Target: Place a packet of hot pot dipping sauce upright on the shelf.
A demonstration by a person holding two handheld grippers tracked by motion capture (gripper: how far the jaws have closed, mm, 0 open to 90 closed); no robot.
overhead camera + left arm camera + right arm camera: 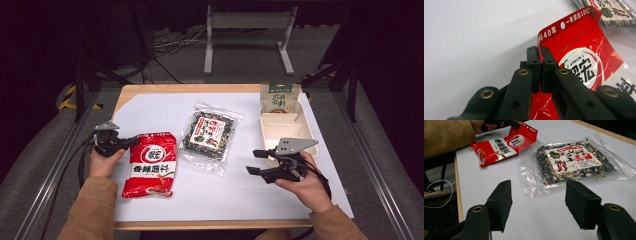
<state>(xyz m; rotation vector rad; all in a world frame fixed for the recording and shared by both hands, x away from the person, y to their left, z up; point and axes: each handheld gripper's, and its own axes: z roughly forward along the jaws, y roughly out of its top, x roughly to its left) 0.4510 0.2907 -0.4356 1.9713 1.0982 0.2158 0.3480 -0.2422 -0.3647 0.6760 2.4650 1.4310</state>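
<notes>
A red snack packet [150,167] lies flat at the left of the white sheet, also seen as the red packet [584,50] up close. My left gripper [134,142] is shut on the packet's upper left edge; in the left gripper view the two jaws [540,53] press together on the red foil. A clear bag of dark dried mix [210,135] lies in the middle. My right gripper [253,161] hovers open to the right of it, nothing between its jaws [537,202]. The clear bag [574,161] and the red packet [501,146] lie beyond them.
A white divided tray [262,127] stands at the right rear, just behind my right hand. A green pouch [279,97] stands upright in the tray's far end. The white sheet [235,195] covers the wooden table; cables and a metal stand are on the floor beyond.
</notes>
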